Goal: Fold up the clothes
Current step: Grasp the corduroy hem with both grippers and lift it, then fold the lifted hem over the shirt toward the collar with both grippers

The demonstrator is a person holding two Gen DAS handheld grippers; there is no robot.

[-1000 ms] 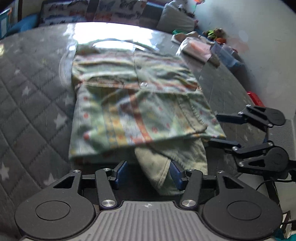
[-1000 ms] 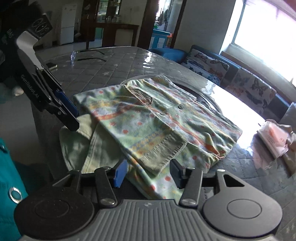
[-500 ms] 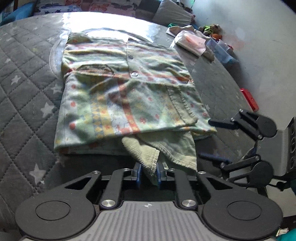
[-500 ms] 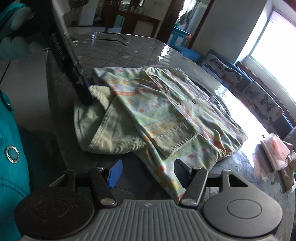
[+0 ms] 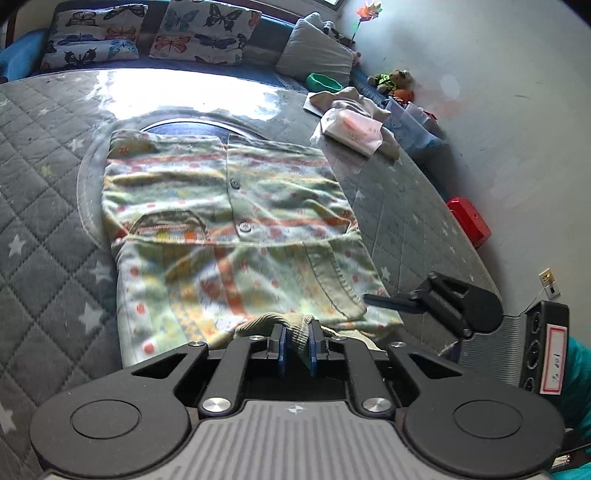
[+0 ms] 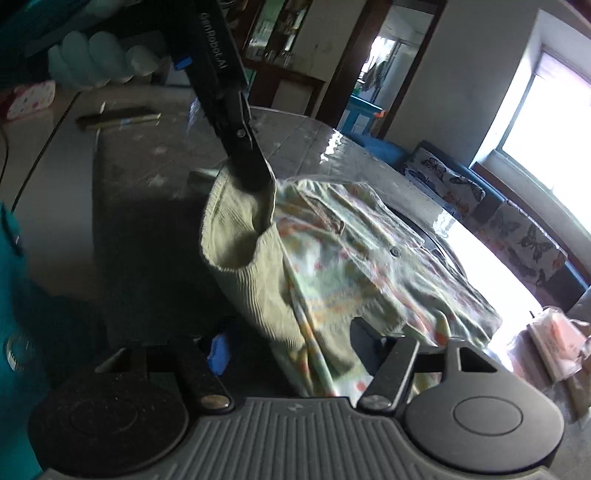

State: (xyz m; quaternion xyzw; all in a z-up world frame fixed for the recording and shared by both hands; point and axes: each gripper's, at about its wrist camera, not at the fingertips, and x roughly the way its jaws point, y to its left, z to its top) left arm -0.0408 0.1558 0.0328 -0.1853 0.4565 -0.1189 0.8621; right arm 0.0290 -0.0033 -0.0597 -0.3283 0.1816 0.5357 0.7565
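Quilted table (image 5: 44, 192): left hand-held gripper (image 5: 295, 345) pinches shirt (image 5: 229, 206) cuff, collar end away.

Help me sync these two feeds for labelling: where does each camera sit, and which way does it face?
Left wrist: on the left gripper, facing across the patterned shirt toward the butterfly sofa; its jaws pinch the ribbed cuff.
Right wrist: on the right gripper, facing over the quilted table toward a doorway; a gloved hand shows.
Shared: shirt, cuff, and each view shows the other gripper.
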